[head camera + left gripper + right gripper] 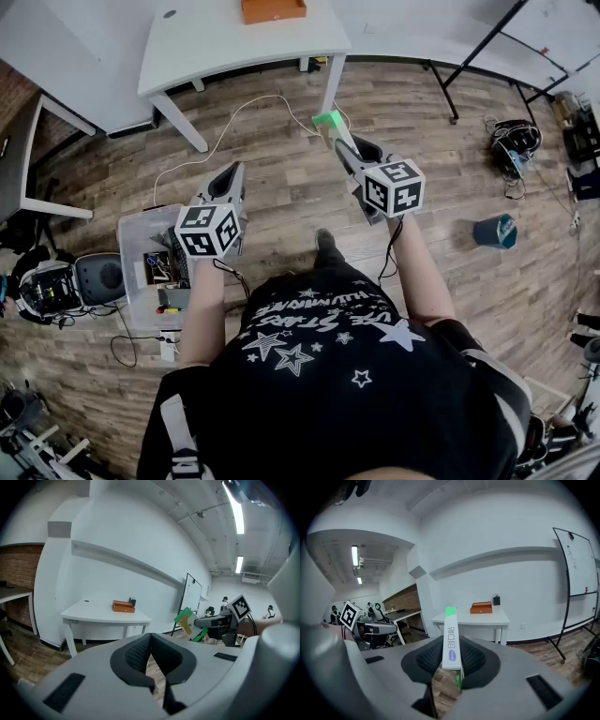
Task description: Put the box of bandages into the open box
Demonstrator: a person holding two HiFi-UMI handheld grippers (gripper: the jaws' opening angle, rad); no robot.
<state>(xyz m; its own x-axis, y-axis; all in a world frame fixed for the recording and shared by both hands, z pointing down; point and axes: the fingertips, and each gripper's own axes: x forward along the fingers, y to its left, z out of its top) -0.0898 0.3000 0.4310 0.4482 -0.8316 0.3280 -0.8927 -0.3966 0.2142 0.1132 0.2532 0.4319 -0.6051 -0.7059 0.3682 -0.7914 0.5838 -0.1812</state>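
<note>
Step in hand: carry. The box of bandages (450,639) is held upright and edge-on between the fingers (427,659) of the right gripper (451,657), its green end upward. In the head view it shows as a green tip at upper centre, above the floor. Nothing has been put in yet.

The left gripper (151,652) is carried alongside. Its fingers (135,654) are closed together, with nothing between them.

The target is judged to be the orange open box (273,9) at the top edge of the head view. It is set on a white worktop (216,42) and is well apart from both grippers. A small dark cup (496,600) stands just beside it.

Next move, as judged: the worktop must be approached, the bandages brought over the orange box and lowered in, then the fingers released. The tall, narrow package may need tilting to lie flat.

Surroundings: wood-plank floor (281,187); clear plastic bin (131,234) of oddments at lower left; whiteboard on a stand (579,564) at right; brick wall (18,569) at left; white walls and ceiling strip lights.
</note>
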